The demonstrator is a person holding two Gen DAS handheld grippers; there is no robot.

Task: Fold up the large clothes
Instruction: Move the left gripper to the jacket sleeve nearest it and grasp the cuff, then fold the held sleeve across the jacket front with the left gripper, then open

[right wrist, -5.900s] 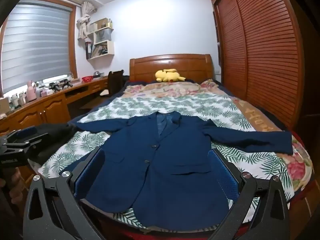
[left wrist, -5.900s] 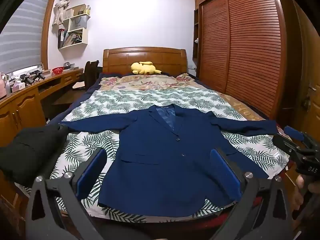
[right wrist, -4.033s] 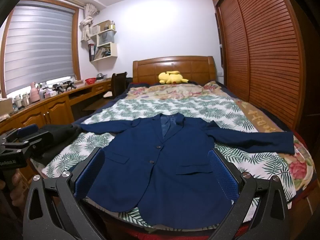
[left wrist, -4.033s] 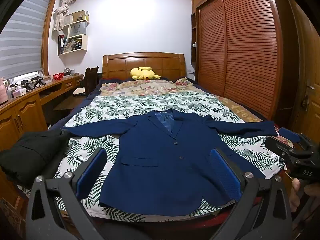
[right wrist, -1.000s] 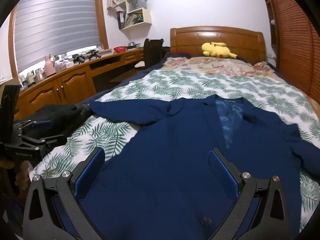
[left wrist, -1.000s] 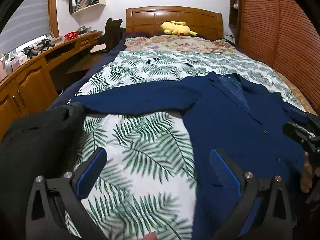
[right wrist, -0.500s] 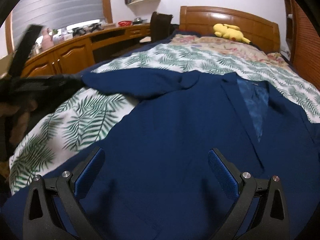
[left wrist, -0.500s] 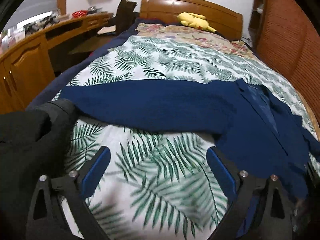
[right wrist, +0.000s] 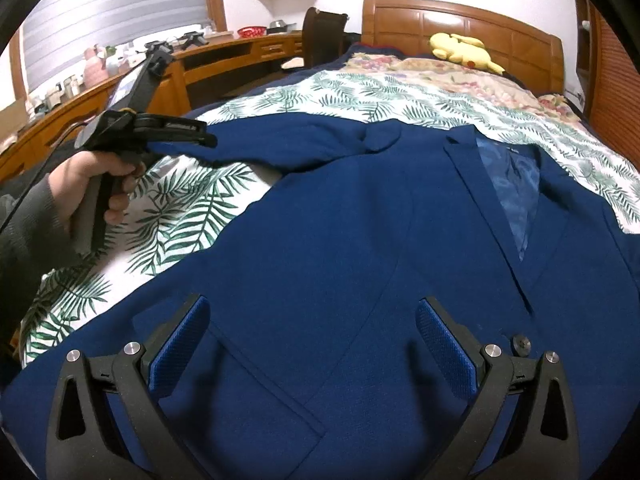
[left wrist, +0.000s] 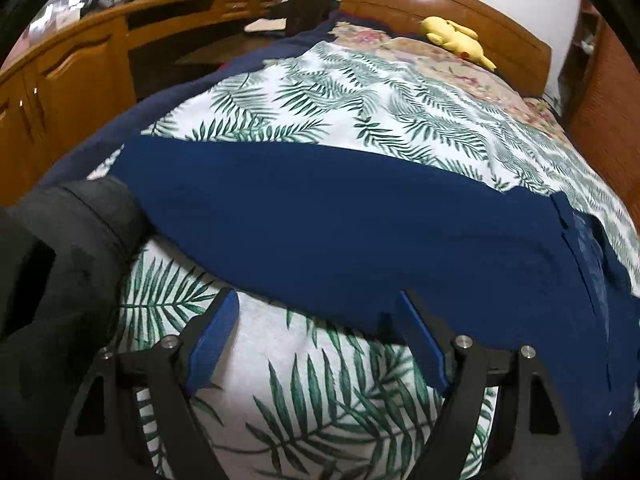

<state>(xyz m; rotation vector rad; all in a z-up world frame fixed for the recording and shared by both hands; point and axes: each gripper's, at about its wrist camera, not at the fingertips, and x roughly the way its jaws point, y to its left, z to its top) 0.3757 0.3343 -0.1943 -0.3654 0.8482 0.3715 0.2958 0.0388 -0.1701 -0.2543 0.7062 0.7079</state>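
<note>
A navy blue suit jacket (right wrist: 340, 248) lies face up and spread out on the bed. Its left sleeve (left wrist: 320, 216) stretches sideways across the leaf-print cover. My left gripper (left wrist: 320, 336) is open, low over the cover, with its fingertips at the sleeve's near edge. In the right wrist view the left gripper (right wrist: 200, 138) shows at the sleeve, held by a hand. My right gripper (right wrist: 312, 336) is open and hovers just above the jacket's front panel, near a button (right wrist: 522, 342).
A black garment (left wrist: 52, 264) lies heaped at the bed's left edge. The leaf-print cover (left wrist: 360, 108) spans the bed. A yellow plush toy (right wrist: 464, 52) rests by the wooden headboard. A wooden desk (right wrist: 224, 56) and chair stand to the left.
Both grippers have moved from the foot of the bed down and in over it. The left one has dropped to the sleeve's edge; the right one is close above the jacket front.
</note>
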